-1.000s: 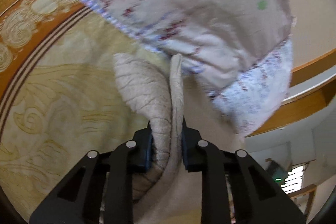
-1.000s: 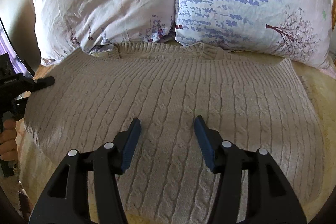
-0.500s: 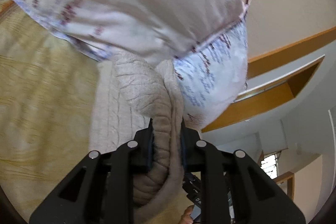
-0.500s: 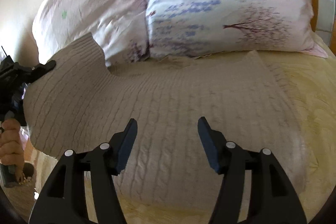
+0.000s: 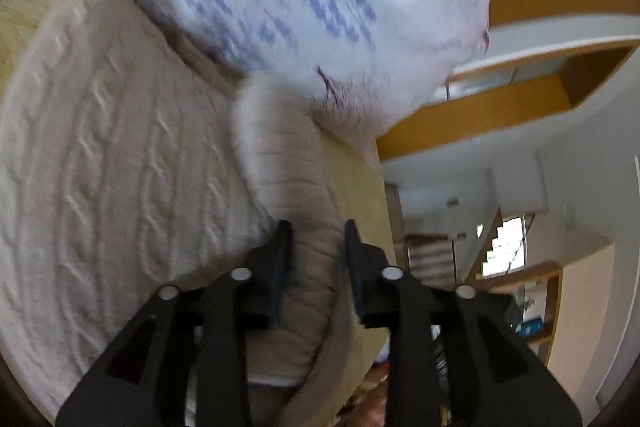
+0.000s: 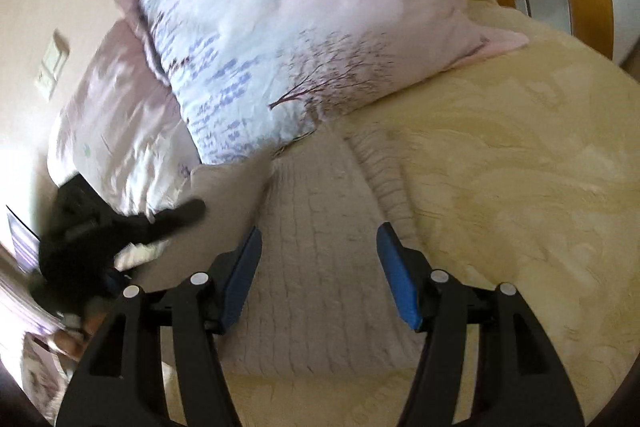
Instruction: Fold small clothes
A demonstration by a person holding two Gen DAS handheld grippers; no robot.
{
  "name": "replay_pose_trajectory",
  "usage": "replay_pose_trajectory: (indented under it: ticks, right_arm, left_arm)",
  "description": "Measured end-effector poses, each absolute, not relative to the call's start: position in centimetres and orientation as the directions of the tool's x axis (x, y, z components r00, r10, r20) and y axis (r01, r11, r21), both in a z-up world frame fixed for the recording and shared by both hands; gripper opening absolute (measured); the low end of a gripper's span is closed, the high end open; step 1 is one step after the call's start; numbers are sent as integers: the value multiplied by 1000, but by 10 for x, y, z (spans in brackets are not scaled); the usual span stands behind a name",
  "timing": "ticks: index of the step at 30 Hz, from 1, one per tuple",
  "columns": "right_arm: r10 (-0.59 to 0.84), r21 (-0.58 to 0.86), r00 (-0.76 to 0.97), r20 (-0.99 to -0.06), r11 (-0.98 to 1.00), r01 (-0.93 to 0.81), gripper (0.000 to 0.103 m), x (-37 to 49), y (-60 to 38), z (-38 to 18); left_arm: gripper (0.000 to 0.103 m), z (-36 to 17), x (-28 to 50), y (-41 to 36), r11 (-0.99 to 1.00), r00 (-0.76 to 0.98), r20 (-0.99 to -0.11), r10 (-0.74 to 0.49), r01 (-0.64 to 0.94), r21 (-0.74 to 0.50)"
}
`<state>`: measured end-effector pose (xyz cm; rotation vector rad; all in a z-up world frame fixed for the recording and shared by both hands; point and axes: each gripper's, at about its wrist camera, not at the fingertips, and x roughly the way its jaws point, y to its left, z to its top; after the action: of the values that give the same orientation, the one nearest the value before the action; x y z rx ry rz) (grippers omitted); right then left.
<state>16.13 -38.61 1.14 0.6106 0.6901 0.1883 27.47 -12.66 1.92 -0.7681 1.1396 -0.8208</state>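
Left hand-held gripper (image 5: pixel 316 231) pinching bunched sleeve of sweater (image 5: pixel 120 167), lifted over sweater body. Right hand-held gripper (image 6: pixel 318 239) spread wide, hovering above sweater, holding nothing. Sweater flat on bed (image 6: pixel 520 167) near head edge, collar end just beside pillows (image 6: pixel 280 27). Motion blur on left side.

- The sweater (image 6: pixel 320 267) is cream-coloured cable knit, lying flat across the lower centre of the right wrist view, reaching up toward the frame's middle.
- In the left wrist view its body (image 5: pixel 112 187) fills the left half of the frame.
- One ribbed sleeve (image 5: pixel 288 179) rises as a bunched roll through the centre, lifted off the rest.
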Motion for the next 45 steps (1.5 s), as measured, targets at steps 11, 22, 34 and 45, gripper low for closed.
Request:
replay_pose_trajectory:
  ticks: [11, 22, 34, 45]
  right_arm:
    - [665, 796, 585, -464, 603, -56, 62, 192, -382, -1]
    - [678, 773, 496, -542, 634, -23, 48, 217, -351, -21]
    - [640, 773, 572, -513, 634, -16, 19, 248, -347, -19]
    - [303, 265, 804, -511, 946, -188, 16, 201, -321, 57]
  left_arm:
    - [73, 71, 251, -39, 749, 455, -608, -650, 252, -612]
    - [73, 17, 265, -21, 829, 372, -745, -554, 166, -534]
    - [76, 11, 269, -28, 789, 333, -721, -608, 158, -593]
    - [77, 17, 256, -30, 761, 310, -697, -646, 187, -622]
